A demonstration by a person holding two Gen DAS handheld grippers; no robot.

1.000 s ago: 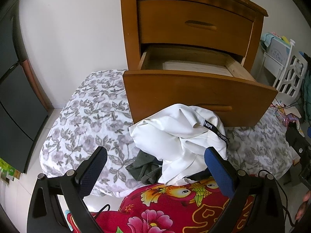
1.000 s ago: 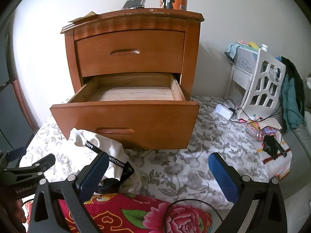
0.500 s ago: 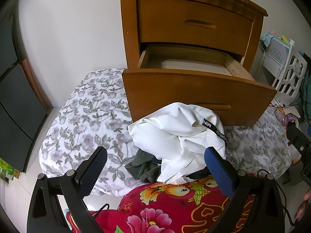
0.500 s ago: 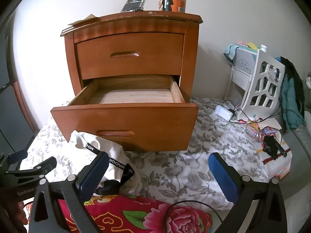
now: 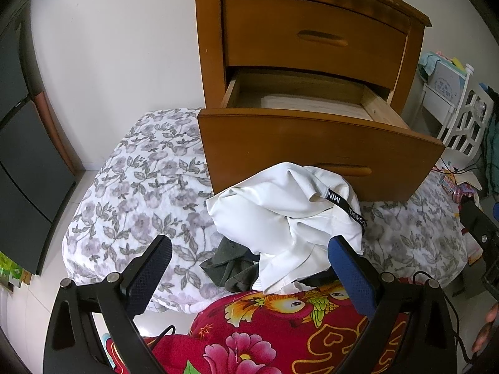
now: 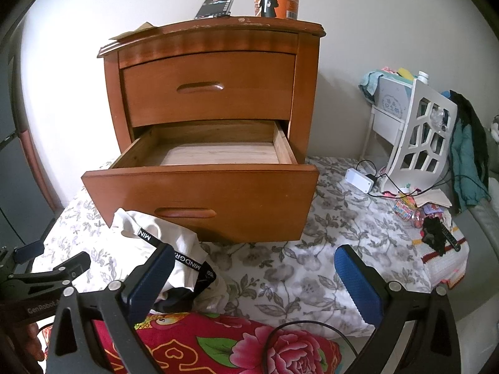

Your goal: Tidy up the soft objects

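Note:
A crumpled white garment (image 5: 280, 215) (image 6: 174, 246) with a black lettered band lies on the floral bedding (image 5: 137, 187) (image 6: 312, 268), against the pulled-out lower drawer (image 5: 312, 152) (image 6: 199, 199) of a wooden nightstand. A dark olive cloth (image 5: 230, 265) pokes out from under it. The drawer's inside shows bare wood. My left gripper (image 5: 249, 268) is open, hovering just short of the clothes pile. My right gripper (image 6: 254, 280) is open too, over the bedding to the right of the pile. Nothing sits between either pair of fingers.
A red flowered blanket (image 5: 280, 336) (image 6: 218, 342) lies below both grippers. On the nightstand top stand an orange cup (image 6: 276, 0) and a phone (image 6: 216, 4). A white rack (image 6: 418, 137), a white box with cables (image 6: 358, 180) and small clutter (image 6: 430, 218) sit right. Dark cabinet (image 5: 21, 155) at left.
Both views have drifted slightly: the left gripper has risen and edged closer to the clothes pile; the right view has lifted a little. The clothes and drawer have not moved.

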